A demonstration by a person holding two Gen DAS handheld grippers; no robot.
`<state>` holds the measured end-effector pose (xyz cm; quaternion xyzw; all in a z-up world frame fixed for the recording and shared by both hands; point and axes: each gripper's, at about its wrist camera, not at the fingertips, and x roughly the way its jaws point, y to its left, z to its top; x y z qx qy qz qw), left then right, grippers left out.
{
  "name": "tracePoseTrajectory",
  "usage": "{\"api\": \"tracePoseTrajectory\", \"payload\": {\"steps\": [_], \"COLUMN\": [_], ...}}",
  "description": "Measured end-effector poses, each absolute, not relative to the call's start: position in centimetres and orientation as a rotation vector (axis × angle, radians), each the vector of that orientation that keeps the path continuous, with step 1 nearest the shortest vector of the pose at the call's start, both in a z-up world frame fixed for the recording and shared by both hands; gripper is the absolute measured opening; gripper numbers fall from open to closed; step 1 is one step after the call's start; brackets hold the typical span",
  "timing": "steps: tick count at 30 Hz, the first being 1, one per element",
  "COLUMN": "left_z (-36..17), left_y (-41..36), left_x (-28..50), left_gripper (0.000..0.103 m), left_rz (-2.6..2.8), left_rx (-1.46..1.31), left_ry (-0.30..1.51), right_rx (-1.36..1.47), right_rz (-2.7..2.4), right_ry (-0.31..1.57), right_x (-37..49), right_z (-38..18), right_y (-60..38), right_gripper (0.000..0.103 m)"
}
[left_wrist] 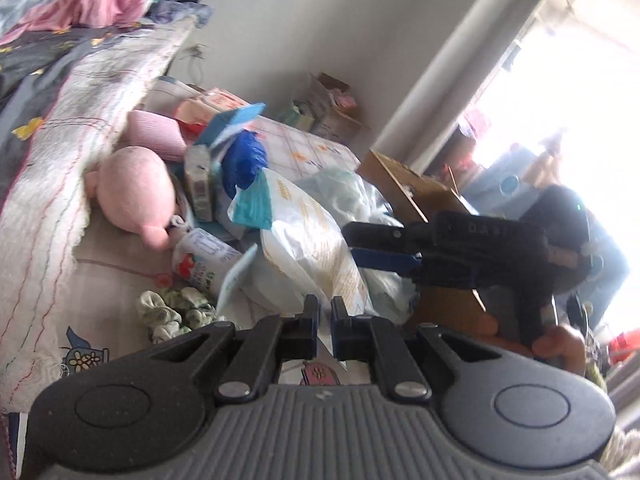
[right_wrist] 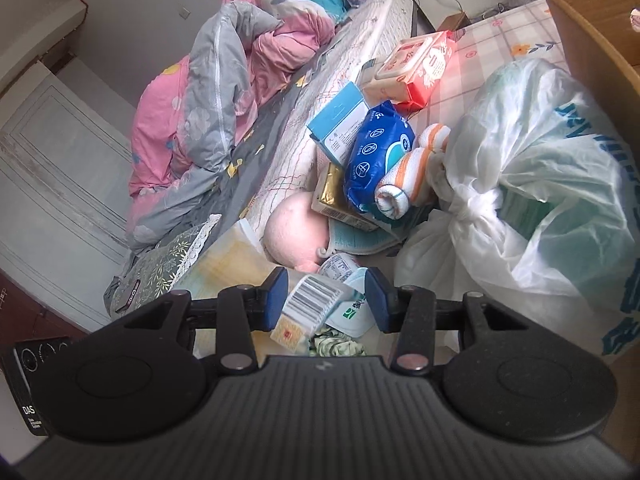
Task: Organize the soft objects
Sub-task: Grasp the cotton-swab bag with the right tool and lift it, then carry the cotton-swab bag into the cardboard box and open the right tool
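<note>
Left gripper clenched on crinkled white plastic package, right gripper released around barcoded pack

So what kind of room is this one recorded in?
Most likely a lived-in bedroom. A bed with a rumpled pink and grey quilt runs along the wall, a pink plush toy lies beside it, and packets, a knotted plastic bag and a cardboard box clutter a floral sheet.
</note>
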<state>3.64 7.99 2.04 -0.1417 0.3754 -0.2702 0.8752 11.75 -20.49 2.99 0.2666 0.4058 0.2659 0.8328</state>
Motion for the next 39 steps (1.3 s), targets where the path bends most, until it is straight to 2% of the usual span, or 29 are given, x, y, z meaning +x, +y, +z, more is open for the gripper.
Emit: {"api": "tracePoseTrajectory", "payload": {"steps": [5, 10, 12, 14, 16, 18, 21, 24, 29, 31, 32, 33, 35, 39], "left_z": [-1.2, -3.6, -3.5, -3.1, -2.9, -2.9, -3.5, -3.9, -4.2, -4.4, -4.5, -4.6, -4.5, -3.3], "left_y": [5.9, 6.4, 6.9, 7.1, 7.0, 6.6, 6.0, 5.5, 5.8, 5.8, 5.8, 5.7, 5.6, 5.1], "left_x": [4.5, 5.6, 5.7, 5.4, 5.1, 4.8, 4.8, 5.0, 5.4, 5.7, 5.7, 5.8, 5.6, 4.7], "left_gripper": [0.007, 0.02, 0.03, 0.054, 0.057, 0.057, 0.056, 0.051, 0.051, 0.047, 0.042, 0.04, 0.027, 0.025], "left_rz": [-0.592, -0.449, -0.454, -0.477, -0.489, -0.49, -0.479, -0.441, -0.383, -0.38, -0.374, -0.363, -0.351, -0.373], "left_rx": [-0.135, -0.066, -0.085, -0.104, -0.107, -0.107, -0.137, -0.143, -0.14, -0.163, -0.169, -0.172, -0.174, -0.155], "left_ry": [0.983, 1.073, 1.078, 1.085, 1.082, 1.098, 1.12, 1.124, 1.124, 1.13, 1.128, 1.126, 1.111, 1.081], "right_rx": [0.544, 0.546, 0.549, 0.55, 0.552, 0.554, 0.557, 0.581, 0.579, 0.561, 0.553, 0.549, 0.548, 0.518], "right_rz": [0.544, 0.517, 0.502, 0.493, 0.497, 0.495, 0.491, 0.504, 0.554, 0.552, 0.547, 0.546, 0.543, 0.546], "right_ry": [0.919, 1.024, 1.024, 1.009, 1.0, 1.006, 1.023, 1.077, 1.125, 1.124, 1.125, 1.129, 1.125, 1.091], "right_x": [9.0, 7.2, 7.1, 7.2, 7.8, 8.6, 10.1, 10.7, 9.5, 9.1, 9.0, 8.9, 8.5, 7.2], "right_z": [1.2, -2.5, -3.1, -3.2, -3.2, -3.5, -4.3, -5.7, -5.9, -5.8, -5.8, -5.8, -5.6, -4.5], "right_y": [-21.2, -20.3, -20.3, -20.3, -20.3, -20.1, -19.3, -18.6, -17.8, -17.6, -17.4, -17.4, -17.2, -17.3], "right_gripper": [0.05, 0.05, 0.051, 0.052, 0.058, 0.06, 0.061, 0.061, 0.059, 0.055, 0.049, 0.041, 0.035, 0.031]}}
